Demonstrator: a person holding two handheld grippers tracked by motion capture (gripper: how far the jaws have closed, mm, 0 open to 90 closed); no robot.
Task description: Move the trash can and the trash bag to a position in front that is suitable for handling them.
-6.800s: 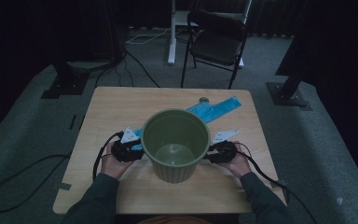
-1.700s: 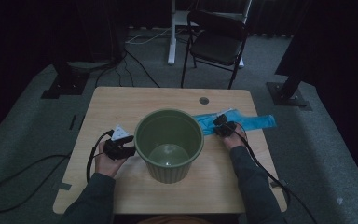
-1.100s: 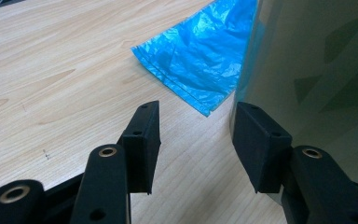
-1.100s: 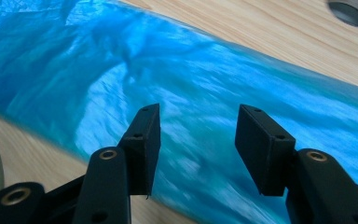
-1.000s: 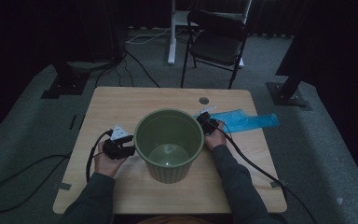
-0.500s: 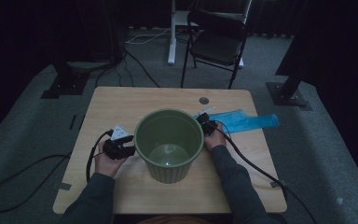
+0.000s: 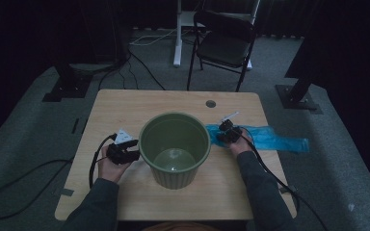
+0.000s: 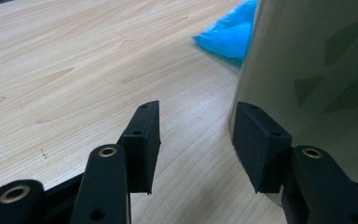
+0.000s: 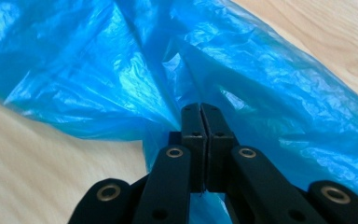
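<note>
A large green bucket point(image 7: 173, 175) stands upright in the middle of the wooden table point(image 7: 125, 106). A blue plastic bag point(image 7: 270, 138) lies flat to its right and hangs over the table's right edge. My right gripper point(image 7: 224, 131) sits on the bag's left end. Its jaws have just been closing and are now shut point(image 9: 200, 114) on a fold of the blue film point(image 9: 98, 70). My left gripper point(image 7: 136, 153) rests at the bucket's left side, open point(image 8: 196, 135). One pad lies next to the bucket wall point(image 8: 317, 70), and nothing is between the pads. The bag point(image 8: 228, 35) peeks out past the bucket.
A round cable hole point(image 7: 210, 103) is in the table's far side. A black folding chair point(image 7: 224, 45) stands behind the table. Cables point(image 7: 9, 192) trail on the grey carpet to the left, and dark stand bases point(image 7: 296, 94) sit at both far corners.
My right gripper has moved right, away from the bucket's rim and along the bag, and the bag's far end has shifted right and nearer. The left gripper and bucket have not moved.
</note>
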